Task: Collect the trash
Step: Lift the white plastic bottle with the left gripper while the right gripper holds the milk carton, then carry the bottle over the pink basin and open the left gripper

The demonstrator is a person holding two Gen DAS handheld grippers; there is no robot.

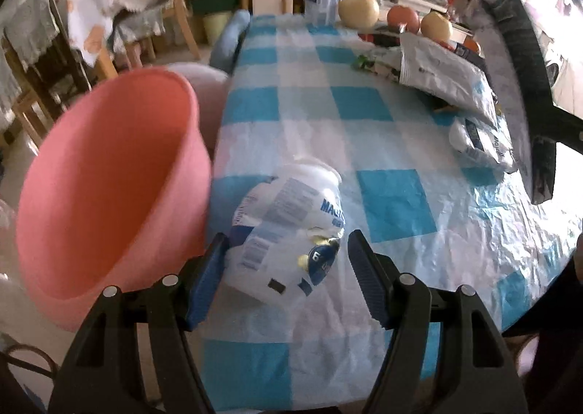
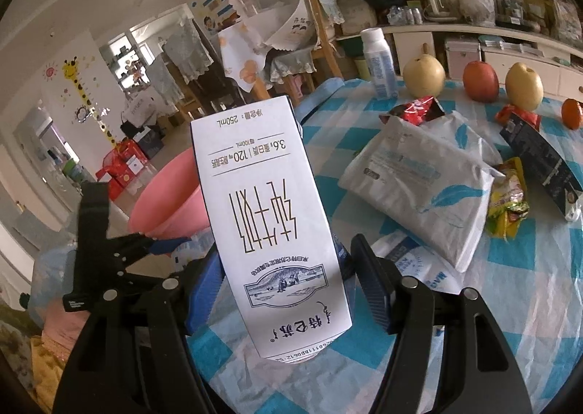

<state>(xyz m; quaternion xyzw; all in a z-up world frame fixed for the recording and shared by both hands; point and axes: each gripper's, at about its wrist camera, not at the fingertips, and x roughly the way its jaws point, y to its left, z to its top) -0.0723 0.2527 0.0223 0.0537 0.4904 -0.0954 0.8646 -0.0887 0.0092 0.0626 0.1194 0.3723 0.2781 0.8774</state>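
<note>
In the left wrist view my left gripper (image 1: 286,261) is open around a crumpled white and blue wrapper (image 1: 288,228) lying on the checked tablecloth (image 1: 393,202); the left finger touches it, the right finger stands apart. A pink basin (image 1: 109,188) sits just left of the table edge. In the right wrist view my right gripper (image 2: 288,286) is shut on a white milk carton (image 2: 269,232) and holds it above the table. The left gripper (image 2: 109,250) and pink basin (image 2: 171,195) show at the left there.
On the table lie a grey mailer bag (image 2: 419,184), snack wrappers (image 2: 508,206), a dark box (image 2: 539,162), another crumpled white wrapper (image 1: 481,144), a white bottle (image 2: 379,64), pears (image 2: 424,77) and an apple (image 2: 481,81). Chairs and shelves stand behind.
</note>
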